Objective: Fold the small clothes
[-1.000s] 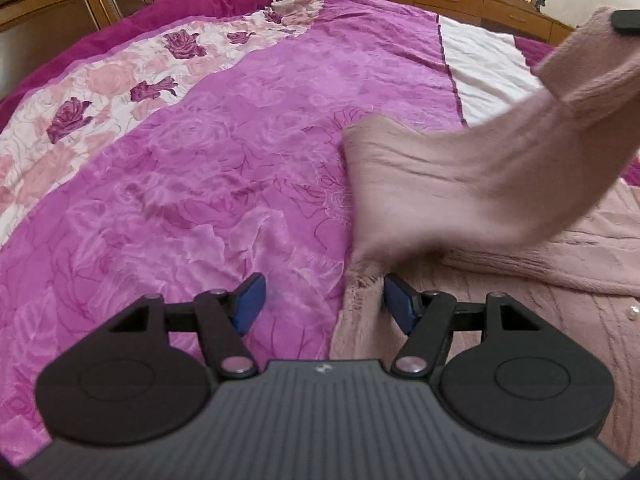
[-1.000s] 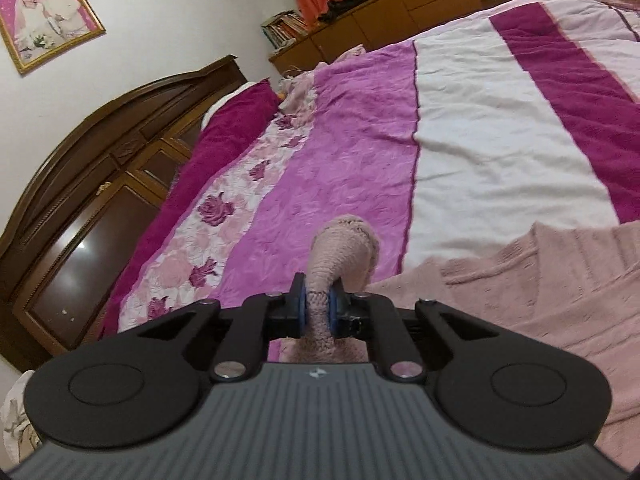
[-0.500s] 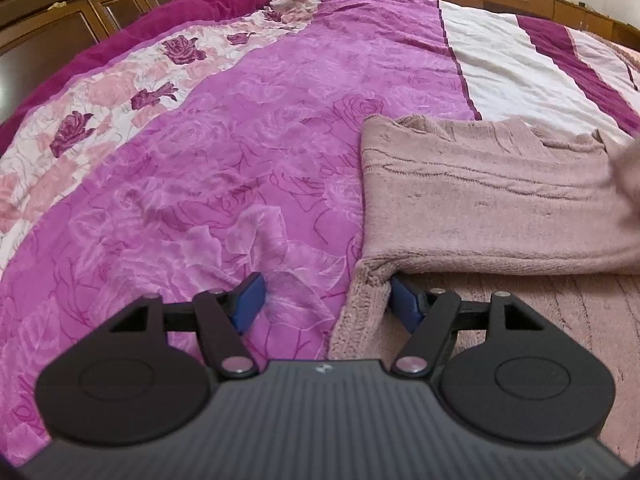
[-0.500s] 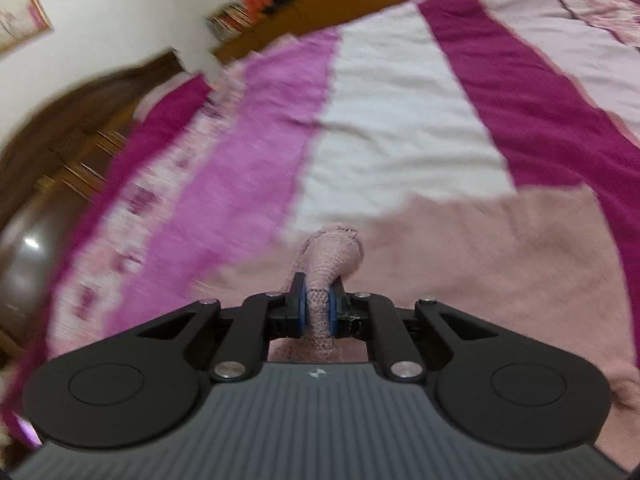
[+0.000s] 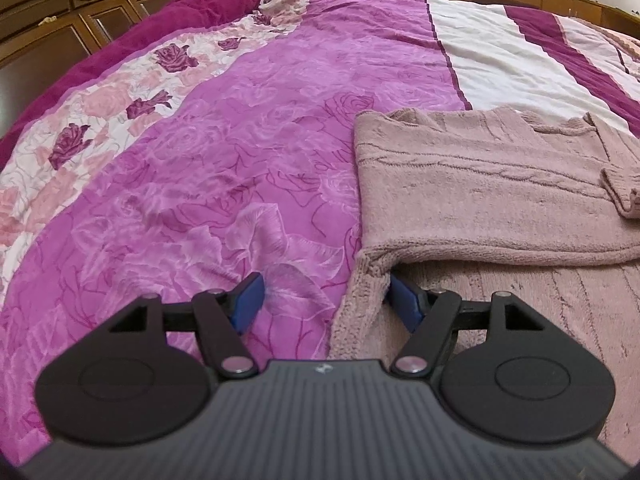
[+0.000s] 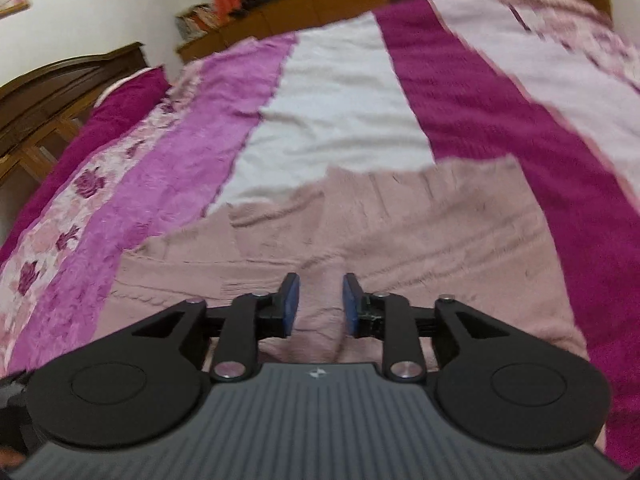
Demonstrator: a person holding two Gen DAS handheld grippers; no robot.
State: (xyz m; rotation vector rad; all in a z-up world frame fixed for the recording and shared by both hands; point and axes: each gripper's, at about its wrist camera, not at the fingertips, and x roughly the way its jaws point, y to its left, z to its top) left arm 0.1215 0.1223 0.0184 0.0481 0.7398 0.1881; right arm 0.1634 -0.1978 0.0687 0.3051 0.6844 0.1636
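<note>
The left gripper (image 5: 326, 300) stands with its jaws wide apart, clamping nothing; between them lie the purple rose-patterned bedspread (image 5: 208, 200) and the near left edge of the pink knitted sweater (image 5: 480, 184); the jaw on the right side of that view sits on the sweater just under the edge of the folded-over layer, its blue pad touching or almost touching the knit, though which one cannot be told; the jaw on the left side hovers over bare bedspread, well clear of the garment.

The right gripper (image 6: 319, 304) has just been opening its jaws, which now stand partly apart and released; a soft ridge of the sweater (image 6: 360, 232) runs up through the gap between the blue pads, but neither pad presses on it; the view is somewhat blurred.

The sweater lies flat on the bedspread, ahead of and beneath both pairs of jaws; one part is folded across the body, ahead of the left jaws, and a ribbed cuff (image 5: 624, 192) rests on that fold far to their right; beyond the garment the white (image 6: 340, 120) and magenta stripes of the cover stretch away.
</note>
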